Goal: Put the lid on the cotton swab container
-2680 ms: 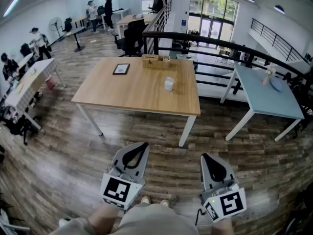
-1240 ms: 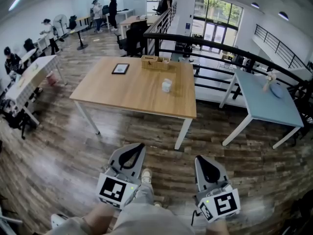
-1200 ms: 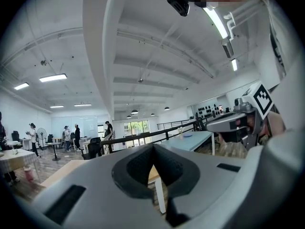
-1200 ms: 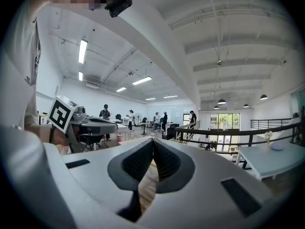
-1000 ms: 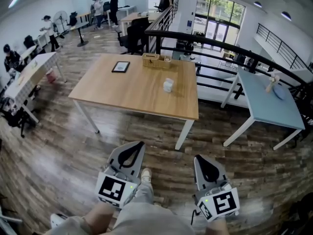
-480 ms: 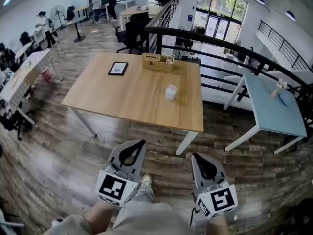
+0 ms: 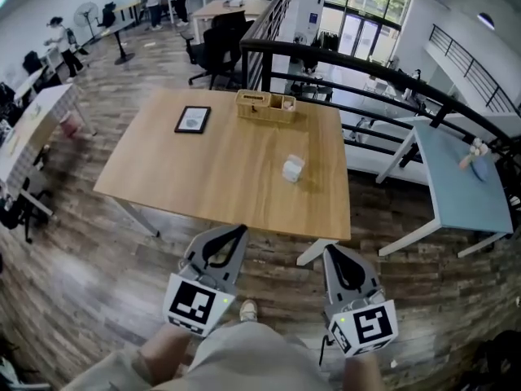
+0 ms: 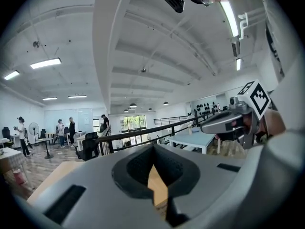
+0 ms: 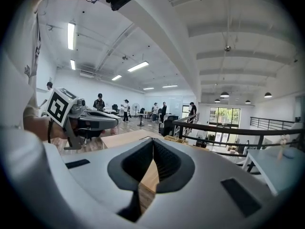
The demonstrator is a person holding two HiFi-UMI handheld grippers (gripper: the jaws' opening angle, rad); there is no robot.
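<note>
Table point(image 7: 220, 169) w/ cotton swab container point(image 7: 292, 169) is looming closer than before; left gripper point(image 7: 241, 229) & right gripper point(image 7: 329, 251) are riding w/ jaws together, empty. Risk: closed tips bumping container, tipping it.

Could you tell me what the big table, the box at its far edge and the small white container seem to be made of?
Table: light wood or wood-look laminate, matte, by its even tan colour. Box: tan, perhaps wood or woven fibre; too small to tell. Container: whitish, likely plastic.
</note>
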